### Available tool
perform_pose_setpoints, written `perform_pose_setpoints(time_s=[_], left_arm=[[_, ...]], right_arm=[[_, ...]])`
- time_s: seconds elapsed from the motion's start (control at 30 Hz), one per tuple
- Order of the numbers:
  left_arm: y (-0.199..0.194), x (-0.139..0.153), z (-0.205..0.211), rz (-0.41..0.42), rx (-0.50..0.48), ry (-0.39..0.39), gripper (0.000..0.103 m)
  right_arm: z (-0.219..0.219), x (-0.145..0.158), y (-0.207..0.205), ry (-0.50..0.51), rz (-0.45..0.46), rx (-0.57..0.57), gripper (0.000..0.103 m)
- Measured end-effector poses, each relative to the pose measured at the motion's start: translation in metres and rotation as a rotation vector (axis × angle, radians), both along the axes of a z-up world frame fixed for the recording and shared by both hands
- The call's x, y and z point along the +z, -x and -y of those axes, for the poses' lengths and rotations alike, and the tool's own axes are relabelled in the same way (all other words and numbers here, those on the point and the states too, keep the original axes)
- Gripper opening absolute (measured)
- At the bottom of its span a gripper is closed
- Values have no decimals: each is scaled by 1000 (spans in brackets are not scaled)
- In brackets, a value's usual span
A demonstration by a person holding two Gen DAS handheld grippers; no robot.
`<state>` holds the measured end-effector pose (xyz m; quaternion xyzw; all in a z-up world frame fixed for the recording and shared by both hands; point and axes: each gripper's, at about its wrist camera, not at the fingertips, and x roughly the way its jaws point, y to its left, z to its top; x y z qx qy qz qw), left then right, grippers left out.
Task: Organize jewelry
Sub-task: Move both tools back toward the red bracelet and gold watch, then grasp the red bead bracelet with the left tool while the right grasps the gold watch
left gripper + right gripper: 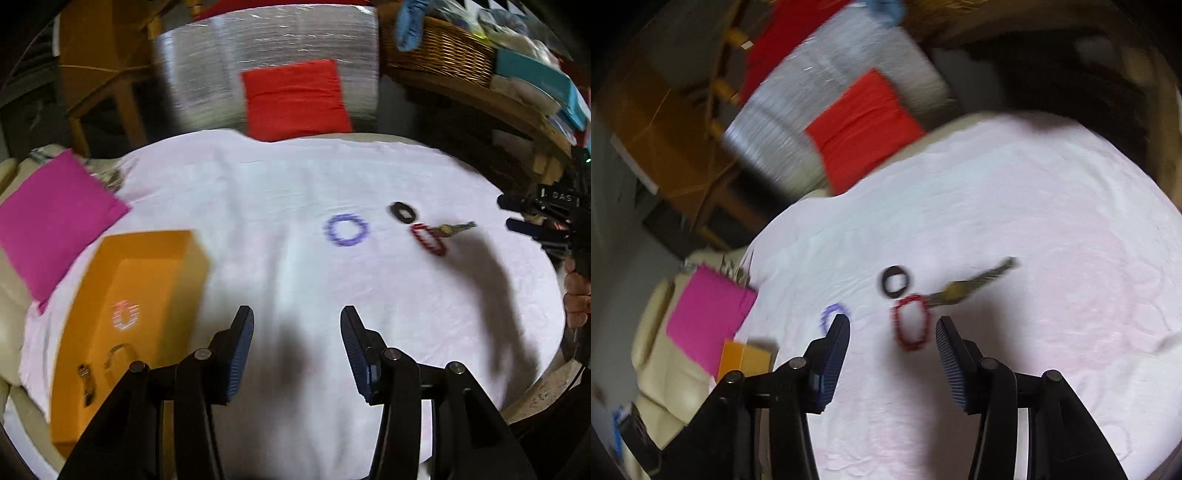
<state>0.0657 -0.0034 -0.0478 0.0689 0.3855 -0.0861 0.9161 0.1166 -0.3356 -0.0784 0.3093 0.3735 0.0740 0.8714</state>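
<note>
An open orange box (129,317) lies at the left on the white cloth (295,177); a pink-and-white bracelet (125,315) and some metal pieces (86,384) lie inside it. A purple bead bracelet (346,229), a black ring-shaped piece (403,212), a red bead bracelet (428,239) and a brass-coloured piece (456,229) lie on the cloth. My left gripper (297,321) is open and empty above the cloth. My right gripper (893,328) is open, just above the red bracelet (911,326), with the black piece (895,281), brass piece (975,282) and purple bracelet (833,314) nearby.
A pink cushion (51,221) lies at the left edge beside the box. A red cushion (295,98) leans on a silver-wrapped seat behind the table. A wicker basket (439,51) and shelves stand at the back right. The right hand-held gripper (543,221) shows at the right edge.
</note>
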Motion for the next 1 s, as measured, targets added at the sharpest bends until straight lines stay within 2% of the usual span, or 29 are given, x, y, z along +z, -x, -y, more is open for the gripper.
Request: perform_pose_setpoints(time_s=[0.1,0.27,0.4,0.5,0.6,0.77,0.8,0.83,0.9,0.93,1.0], left_arm=[[-15,-6,34,-15,-45,24,61],[-46,-25,98,-45,-107,63,62],[-75,-46,136,-98,-118,112,62],[-92,-61,157,-120,-105,124,64],[-101,-70,171,-130,-114,125,69],[-110,-84,173,-149,-104,109,69],[-109,-84,171,-136,-107,95,67],[-107,-84,170,-122,-112,76,53],[-105,-84,167,-110,-127,28,34],[-104,-83,164,-108,-135,27,26],[-105,-82,154,-127,-143,56,17]], right_arm=[[29,-13,-5,-61,-50,-50,53],[54,-25,-15,-141,-82,-70,53],[68,-39,-27,-184,-102,-71,53],[71,-39,-45,-200,-79,-50,53],[67,-38,-65,-185,-64,-35,53],[65,-43,-95,-93,-56,-39,53],[64,-48,-101,-84,-72,-35,53],[63,-55,-106,-81,-94,-27,53],[60,-69,-115,-85,-143,-14,53],[59,-74,-117,-92,-161,-4,53],[52,-77,-118,-80,-199,54,54]])
